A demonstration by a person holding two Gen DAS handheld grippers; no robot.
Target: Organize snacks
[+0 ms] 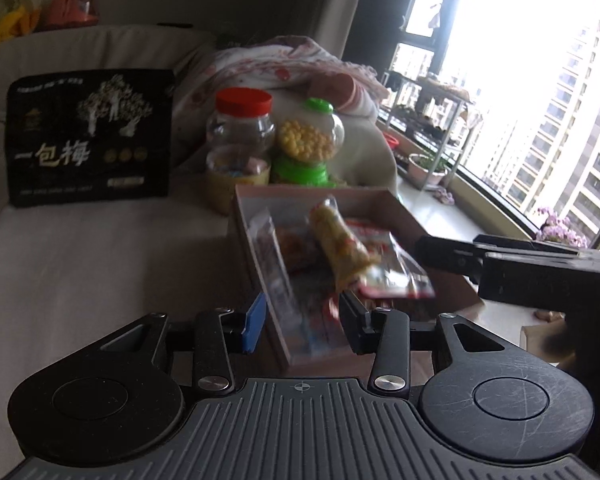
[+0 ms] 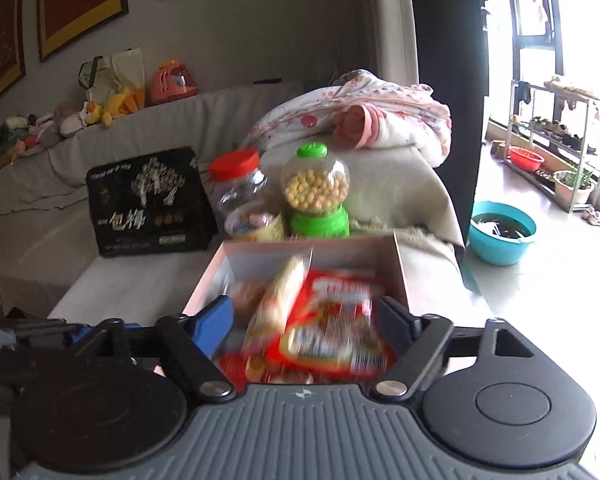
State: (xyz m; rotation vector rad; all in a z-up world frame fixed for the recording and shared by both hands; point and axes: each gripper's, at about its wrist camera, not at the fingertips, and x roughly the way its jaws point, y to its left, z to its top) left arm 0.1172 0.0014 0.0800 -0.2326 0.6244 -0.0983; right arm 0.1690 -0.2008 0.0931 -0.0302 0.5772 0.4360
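Right gripper [image 2: 306,320] jaws stand wide over the near end of the pink box [image 2: 400,264], nothing pinched – the red snack packet [image 2: 332,332] lies loose between them, blurred. A yellow roll packet [image 2: 278,300] sits just left of it inside the box, long axis running from the near end toward the far wall. Left gripper [image 1: 300,320] is about half open astride the box's near left wall, pads touching nothing I can make out. Beyond the box: red-lid jar [image 2: 238,188], green candy dispenser [image 2: 316,192], black plum bag [image 2: 148,204] – all well apart from both grippers. Right is the nearer hand for anything in the box; the jars mean reaching over its far wall.
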